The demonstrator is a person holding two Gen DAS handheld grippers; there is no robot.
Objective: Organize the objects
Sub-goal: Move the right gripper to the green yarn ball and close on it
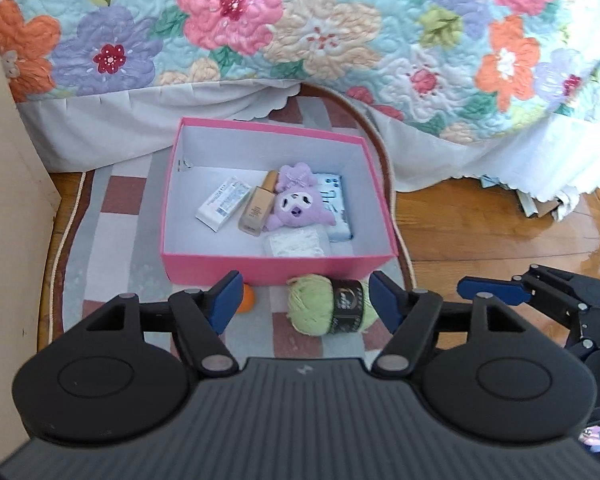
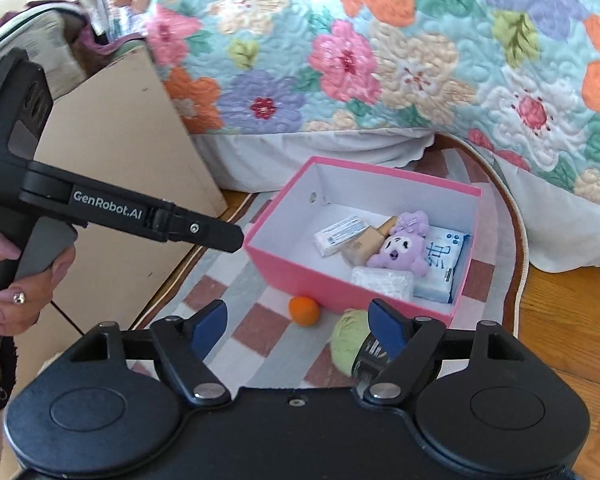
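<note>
Two grippers, left gripper (image 1: 300, 300) and right gripper (image 2: 296, 326), both with fingers apart, nothing between them. Pink box (image 1: 278, 266) on the rug holds the plush (image 1: 298, 204) and packets; green yarn (image 1: 314, 310) and orange ball (image 2: 304, 311) lie just outside its near wall.

Floral quilt (image 1: 320, 32) overhangs checked rug (image 1: 116, 248), wooden floor (image 1: 480, 224).

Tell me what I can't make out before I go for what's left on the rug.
- orange ball: left wrist view, half hidden behind the left gripper finger.
- green yarn: right wrist view, partly covered by the right gripper finger.
- foundation bottle: right wrist view, plush overlaps it.
- white box print: too small.
</note>
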